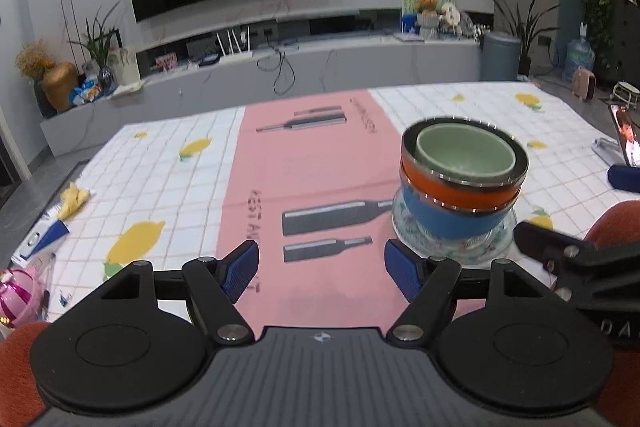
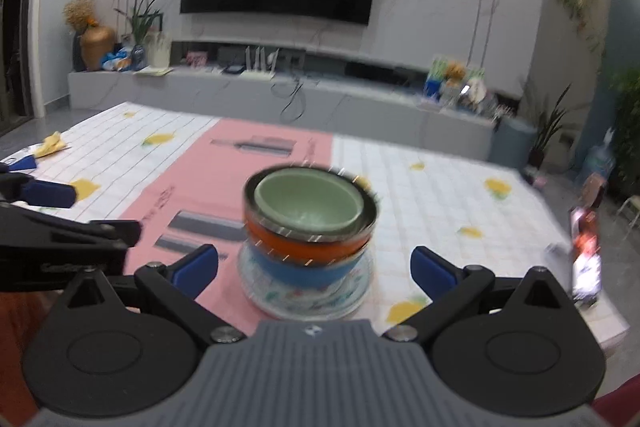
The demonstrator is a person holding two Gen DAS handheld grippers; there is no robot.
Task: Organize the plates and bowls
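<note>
A pale green bowl [image 1: 464,155] nests in an orange steel-rimmed bowl [image 1: 460,189], which sits on a blue bowl [image 1: 448,219] atop a patterned plate [image 1: 452,247]. The stack stands on the lemon-print tablecloth [image 1: 168,167], ahead and to the right of my left gripper [image 1: 322,273]. That gripper is open with only cloth between its blue pads [image 1: 240,273]. In the right wrist view the same stack [image 2: 312,227] stands just ahead of my right gripper [image 2: 316,263], between its widely spread fingers and touched by neither pad. The right gripper's finger [image 1: 560,255] shows at the edge of the left view.
A lit phone [image 2: 586,251] leans near the table's right edge. A yellow cloth [image 1: 74,197], a blue-white packet [image 1: 44,239] and a pink toy [image 1: 20,295] lie at the left edge. The pink strip [image 1: 312,155] runs down the cloth's middle.
</note>
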